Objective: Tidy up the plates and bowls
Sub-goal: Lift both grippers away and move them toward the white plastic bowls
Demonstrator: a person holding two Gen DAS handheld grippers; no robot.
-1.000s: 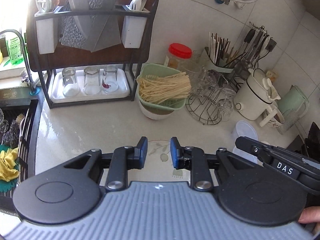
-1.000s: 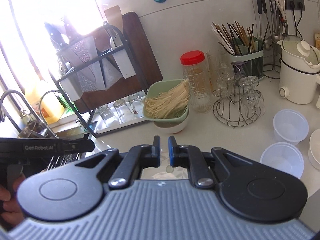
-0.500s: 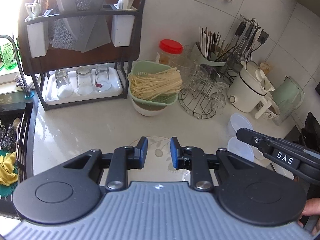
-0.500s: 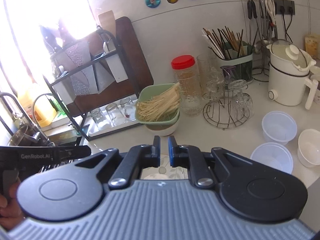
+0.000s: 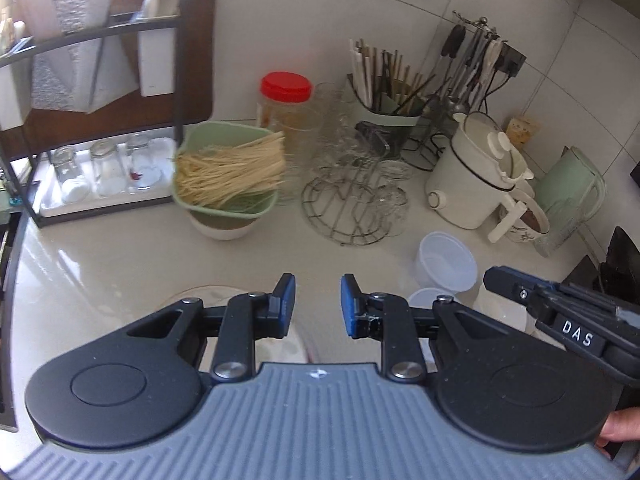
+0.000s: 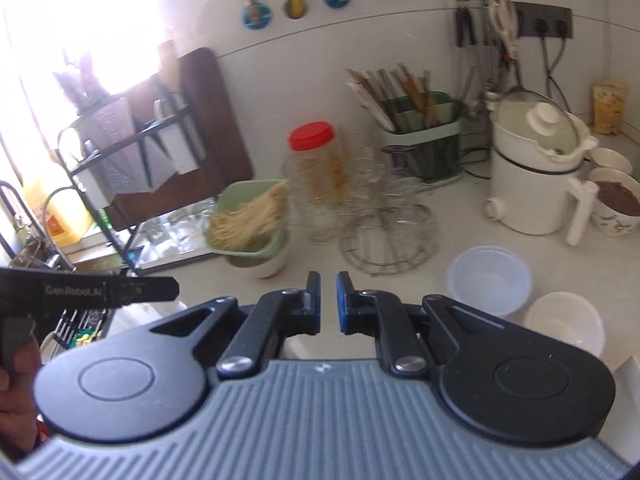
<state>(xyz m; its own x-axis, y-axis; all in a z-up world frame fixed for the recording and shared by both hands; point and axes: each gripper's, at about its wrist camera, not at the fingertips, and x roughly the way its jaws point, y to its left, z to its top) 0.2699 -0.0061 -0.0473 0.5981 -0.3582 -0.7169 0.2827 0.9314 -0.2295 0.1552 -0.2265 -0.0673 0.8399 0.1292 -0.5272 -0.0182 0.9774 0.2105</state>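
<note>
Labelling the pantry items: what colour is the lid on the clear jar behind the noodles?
Red. The jar lid shows best in the left wrist view.

Pale counter (image 5: 100, 264), plastic bowls (image 6: 489, 280), pot (image 6: 532, 184)

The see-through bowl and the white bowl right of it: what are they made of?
The see-through bowl looks like thin frosted plastic: milky and translucent, with a thin rim. The white bowl looks like glazed ceramic: opaque, with a thicker rim and a soft sheen. Melamine is also possible.

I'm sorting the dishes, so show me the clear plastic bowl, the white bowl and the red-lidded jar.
clear plastic bowl (image 6: 489, 280): right wrist view, inside bottom.
white bowl (image 6: 564, 326): right wrist view, inner wall.
red-lidded jar (image 5: 285, 87): left wrist view, lid top.
</note>
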